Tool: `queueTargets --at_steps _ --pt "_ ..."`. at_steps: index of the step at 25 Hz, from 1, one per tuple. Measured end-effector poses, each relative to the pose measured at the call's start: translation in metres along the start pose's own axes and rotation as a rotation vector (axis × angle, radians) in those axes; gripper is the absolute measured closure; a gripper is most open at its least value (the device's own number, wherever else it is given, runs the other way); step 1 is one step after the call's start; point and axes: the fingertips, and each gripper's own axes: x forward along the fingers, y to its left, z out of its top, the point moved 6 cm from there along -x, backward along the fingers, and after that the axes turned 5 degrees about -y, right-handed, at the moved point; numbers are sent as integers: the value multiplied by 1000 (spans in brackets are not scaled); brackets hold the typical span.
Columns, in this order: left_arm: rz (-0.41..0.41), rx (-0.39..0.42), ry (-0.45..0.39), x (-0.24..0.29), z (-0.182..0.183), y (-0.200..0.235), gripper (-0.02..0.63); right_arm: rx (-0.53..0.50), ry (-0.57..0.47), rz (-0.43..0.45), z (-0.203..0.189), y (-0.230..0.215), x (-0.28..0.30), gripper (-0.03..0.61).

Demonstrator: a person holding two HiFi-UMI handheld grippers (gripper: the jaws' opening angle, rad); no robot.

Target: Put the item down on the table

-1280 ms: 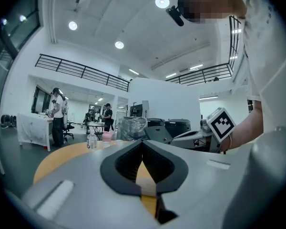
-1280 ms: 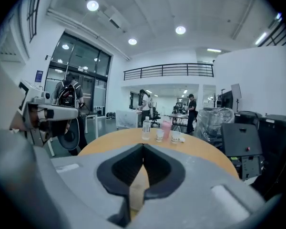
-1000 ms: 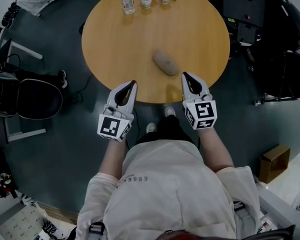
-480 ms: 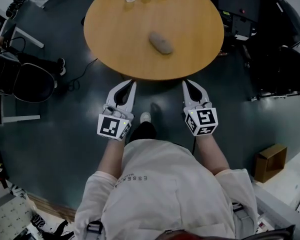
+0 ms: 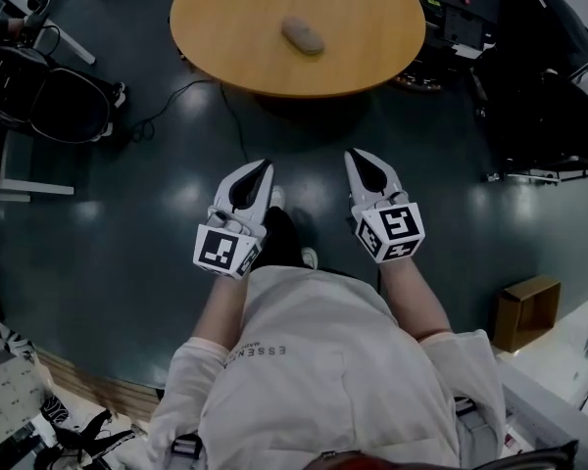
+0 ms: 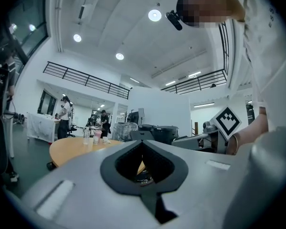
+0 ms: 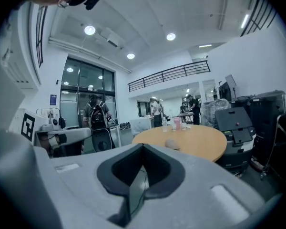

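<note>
Now left tongs [image 5: 265,164] and right tongs [image 5: 354,155] are pressed together, item [image 5: 302,35] on table [image 5: 372,27].

Oblong grey-brown item [image 5: 302,35] lying flat on round wooden table [image 5: 372,42].

The left gripper [image 5: 265,164] and the right gripper [image 5: 354,155] are pale grey-white with black jaw linings. Each bears a cube [image 5: 223,251] patterned in black-and-white squares. Ahead of them the table [image 5: 363,27] is warm orange-tan and the item [image 5: 302,35] on it is dull grey-brown. The floor [image 5: 157,213] beneath them is dark blue-grey. Right of the right gripper, the box [image 5: 529,311] is brown. Behind them, the shirt [image 5: 323,360] is off-white.
</note>
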Motion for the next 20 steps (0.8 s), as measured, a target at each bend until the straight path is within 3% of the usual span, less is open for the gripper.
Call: queueTargets --at_steps 8,20 --pt "19 24 -39 -44 20 -39 606 7 -14 17 -7 29 -56 586" --pt "25 7 -35 -64 36 -34 606 -52 2 5 6 51 -67 588"
